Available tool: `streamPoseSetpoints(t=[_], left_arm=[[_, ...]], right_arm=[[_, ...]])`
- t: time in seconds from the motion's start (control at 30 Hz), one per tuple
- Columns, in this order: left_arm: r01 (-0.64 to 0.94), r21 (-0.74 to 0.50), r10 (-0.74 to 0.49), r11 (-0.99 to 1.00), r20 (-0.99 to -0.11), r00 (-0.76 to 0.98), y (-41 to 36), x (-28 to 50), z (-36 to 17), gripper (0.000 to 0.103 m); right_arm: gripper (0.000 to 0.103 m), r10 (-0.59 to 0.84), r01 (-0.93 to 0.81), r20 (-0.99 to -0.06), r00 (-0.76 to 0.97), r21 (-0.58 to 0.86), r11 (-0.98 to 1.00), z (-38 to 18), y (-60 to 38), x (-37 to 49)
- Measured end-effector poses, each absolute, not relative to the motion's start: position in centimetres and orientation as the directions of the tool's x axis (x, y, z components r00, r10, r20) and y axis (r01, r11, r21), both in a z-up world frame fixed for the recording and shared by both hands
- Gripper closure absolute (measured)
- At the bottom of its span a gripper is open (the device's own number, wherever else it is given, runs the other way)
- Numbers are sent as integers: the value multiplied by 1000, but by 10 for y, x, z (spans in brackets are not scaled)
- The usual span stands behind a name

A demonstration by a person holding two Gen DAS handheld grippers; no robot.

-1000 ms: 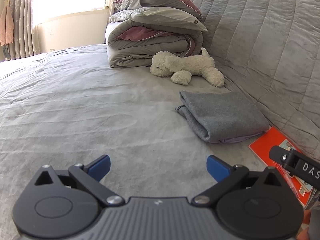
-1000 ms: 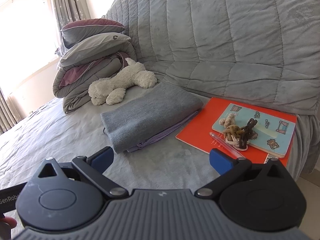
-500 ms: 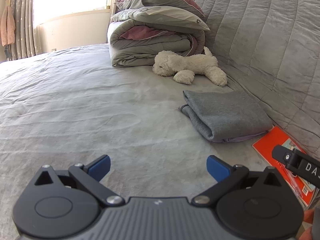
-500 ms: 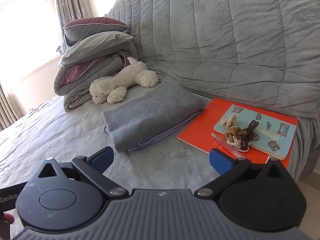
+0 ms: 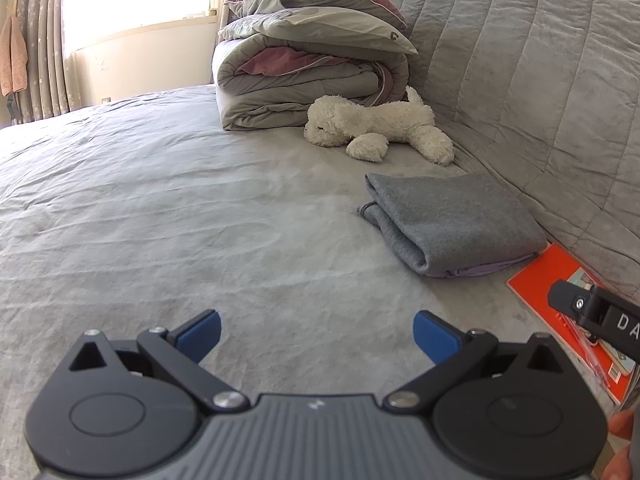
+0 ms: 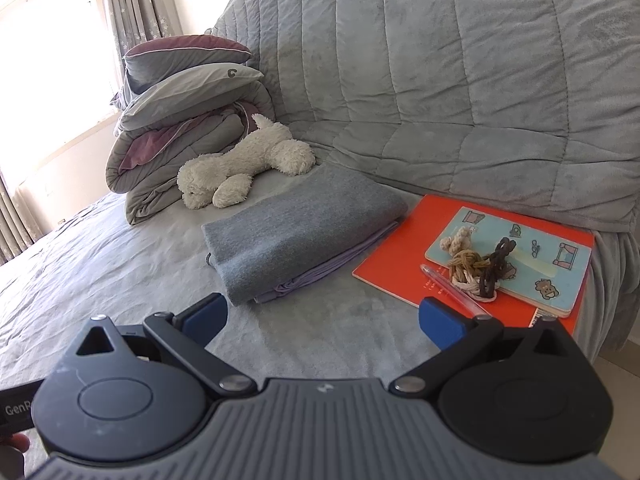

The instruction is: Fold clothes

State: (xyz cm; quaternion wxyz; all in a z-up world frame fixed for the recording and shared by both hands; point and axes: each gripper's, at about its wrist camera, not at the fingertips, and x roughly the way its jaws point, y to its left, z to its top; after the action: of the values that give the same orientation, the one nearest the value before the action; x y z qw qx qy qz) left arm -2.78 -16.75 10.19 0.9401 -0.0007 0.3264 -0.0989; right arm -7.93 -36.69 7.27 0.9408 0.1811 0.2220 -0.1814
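A wide bed [image 5: 168, 208] covered in a grey sheet fills the room. Both hand-held grippers hover low over the sheet near its front edge, holding nothing. The left gripper [image 5: 316, 334] has its blue-tipped fingers spread wide apart over bare sheet. The right gripper [image 6: 324, 318] is just as wide apart, pointed at the folded garment.

The folded grey garment [image 6: 300, 236] lies flat on the bed as a neat rectangle, with a thin lilac layer showing along its lower edge. It sits close to the quilted grey headboard [image 6: 460, 80], just ahead of the right gripper and off to the right of the left one [image 5: 452, 224].

Just beyond the garment a white stuffed dog [image 6: 244, 164] lies on its side, leaning against a stack of folded grey and mauve bedding [image 6: 184, 120] topped with pillows.

To the right of the garment, almost touching it, an orange book [image 6: 400, 264] lies flat. A pale blue notebook [image 6: 532, 264] rests on top of it, carrying a small knot of braided cords [image 6: 476, 268] in cream, tan and dark brown. A clear pen [image 6: 448, 286] lies across the orange cover beside the cords.

Bright daylight comes through a window with patterned curtains [image 5: 44, 40] on the far side.
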Motion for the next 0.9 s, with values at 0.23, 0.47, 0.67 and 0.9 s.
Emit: streamPoseSetpoints(t=[0.23, 0.47, 0.67, 0.9], left_arm=[[190, -62, -188, 980, -616, 765, -168, -28, 101, 1], [191, -51, -182, 980, -615, 767, -169, -29, 101, 1], [193, -45, -179, 980, -613, 770, -169, -29, 100, 1], [196, -33, -176, 980, -600, 780, -169, -32, 101, 1]], right_arm=[[0, -263, 422, -483, 835, 256, 870, 73, -366, -79], [0, -265, 422, -483, 835, 251, 871, 73, -366, -80], [0, -264, 421, -486, 833, 248, 872, 73, -366, -78], [0, -264, 421, -488, 832, 246, 873, 72, -366, -79]])
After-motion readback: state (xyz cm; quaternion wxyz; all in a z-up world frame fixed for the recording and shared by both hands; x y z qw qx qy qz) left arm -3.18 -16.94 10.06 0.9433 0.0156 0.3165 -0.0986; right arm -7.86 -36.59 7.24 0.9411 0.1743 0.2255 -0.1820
